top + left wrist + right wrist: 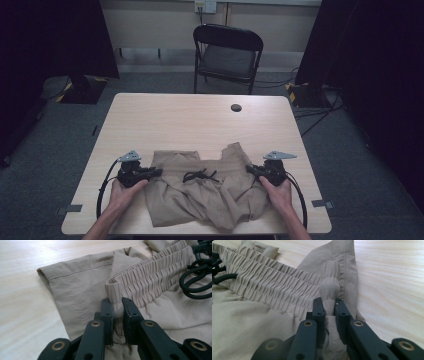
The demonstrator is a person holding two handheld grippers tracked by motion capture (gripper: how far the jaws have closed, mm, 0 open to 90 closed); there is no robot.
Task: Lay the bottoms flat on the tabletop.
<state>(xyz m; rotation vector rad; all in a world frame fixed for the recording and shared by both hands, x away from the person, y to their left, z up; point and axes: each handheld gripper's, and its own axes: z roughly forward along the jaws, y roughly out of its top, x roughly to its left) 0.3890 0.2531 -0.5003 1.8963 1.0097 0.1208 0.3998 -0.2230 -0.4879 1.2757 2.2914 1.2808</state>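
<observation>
While both ends of the waistband were pinched, the shorts (200,192) lay crumpled on the tabletop (165,117). Left hand-held gripper (117,305) was clamped on the elastic's end, right hand-held gripper (329,305) likewise on a bunched fold. Step looked like grasp done; next prob. lift & pull apart w/ even tension.

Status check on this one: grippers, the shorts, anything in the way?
Left gripper and right gripper each shut on waistband of beige shorts. Shorts rumpled on table. Nothing in the way.
</observation>
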